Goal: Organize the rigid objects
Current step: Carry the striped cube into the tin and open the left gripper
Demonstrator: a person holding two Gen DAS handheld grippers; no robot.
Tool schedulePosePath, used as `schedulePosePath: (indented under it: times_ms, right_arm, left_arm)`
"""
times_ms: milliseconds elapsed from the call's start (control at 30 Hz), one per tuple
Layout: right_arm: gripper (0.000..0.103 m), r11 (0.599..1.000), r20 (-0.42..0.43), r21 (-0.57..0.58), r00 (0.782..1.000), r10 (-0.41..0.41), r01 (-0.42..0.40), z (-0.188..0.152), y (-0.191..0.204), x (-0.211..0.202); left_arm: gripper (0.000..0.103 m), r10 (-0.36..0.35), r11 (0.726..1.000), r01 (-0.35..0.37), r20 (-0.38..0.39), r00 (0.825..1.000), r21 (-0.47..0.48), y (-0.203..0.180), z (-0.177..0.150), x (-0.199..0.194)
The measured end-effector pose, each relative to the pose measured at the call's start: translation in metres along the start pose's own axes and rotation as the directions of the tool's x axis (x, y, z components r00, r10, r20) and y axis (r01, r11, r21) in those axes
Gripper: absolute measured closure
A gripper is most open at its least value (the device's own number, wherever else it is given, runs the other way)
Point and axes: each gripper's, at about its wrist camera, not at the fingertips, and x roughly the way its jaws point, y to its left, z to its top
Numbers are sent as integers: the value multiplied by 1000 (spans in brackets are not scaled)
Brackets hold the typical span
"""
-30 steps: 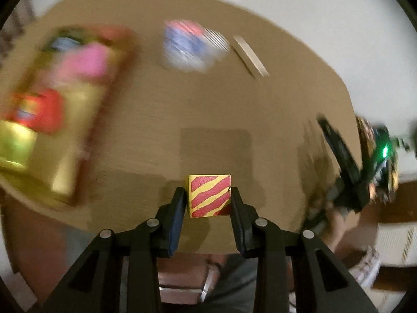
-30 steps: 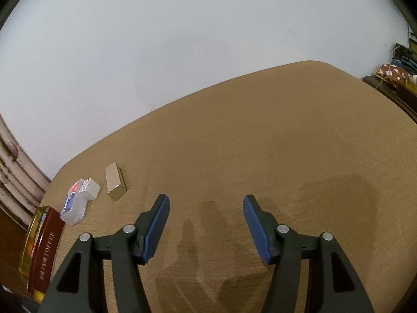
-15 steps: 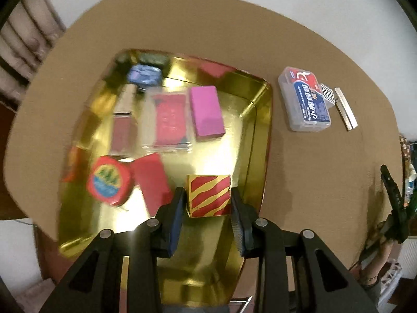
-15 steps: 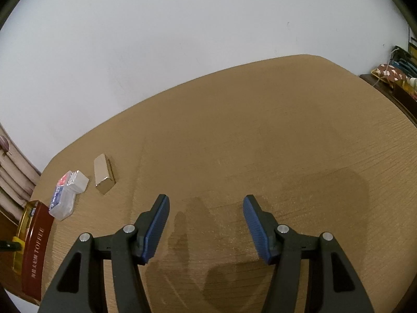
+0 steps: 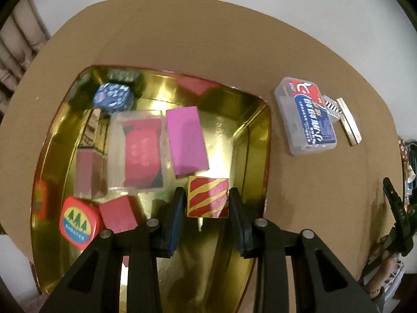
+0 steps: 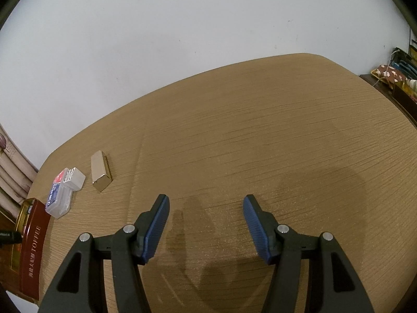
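Gold metal fills the left wrist view: you hold the left tool [image 5: 207, 204] over the open tin [image 5: 250, 140], pointing steeply down. Its two pads press on the sides of a red and yellow striped cube [image 5: 207, 197], so the tool is closed on this cube and carries it. The cube is above the near right part of the tin floor, just beside the pink block [image 5: 186, 140]. I cannot tell if the cube touches the floor.

Inside the tin you see also a clear case [image 5: 136, 154] with red content, lying left of the pink block and touching it. A red block [image 5: 117, 213] lies in front of the case, and a red rounded piece with green trees [image 5: 78, 223] is next to it on the left. A blue patterned piece [image 5: 112, 96] sits at the far left corner. A brownish block [image 5: 90, 174] lies left of the case, but it is blurred.

On the wooden desk [image 5: 182, 39], right of the tin and well apart from it, lies a clear box with a red and blue label [image 5: 306, 120]. A small striped piece [image 5: 330, 103] and a gold bar [image 5: 348, 121] lie at its right side.

Your right tool [image 6: 206, 224] is half open and holds nothing. It hangs over a bare part of the desk, pointing down at an angle. Far to its left you see the gold bar, the clear box and the red side of the tin with the word TOFFEE.
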Motion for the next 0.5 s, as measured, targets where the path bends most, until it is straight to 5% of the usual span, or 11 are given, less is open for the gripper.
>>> schedulePosePath:
  times_ms: [267, 400, 500]
  right_arm:
    - [41, 1000, -3, -5, 1000, -2, 2, -1, 1, 1]
    - [39, 999, -13, -29, 1000, -27, 27, -2, 6, 3]
    - [37, 994, -29, -85, 997, -72, 69, -3, 20, 9]
  left_arm:
    - [52, -28, 1000, 28, 107, 994, 1, 6, -4, -37]
    - [29, -21, 1000, 26, 228, 973, -16, 10, -41, -86]
    - [27, 25, 1000, -21, 302, 953, -17, 14, -88, -113]
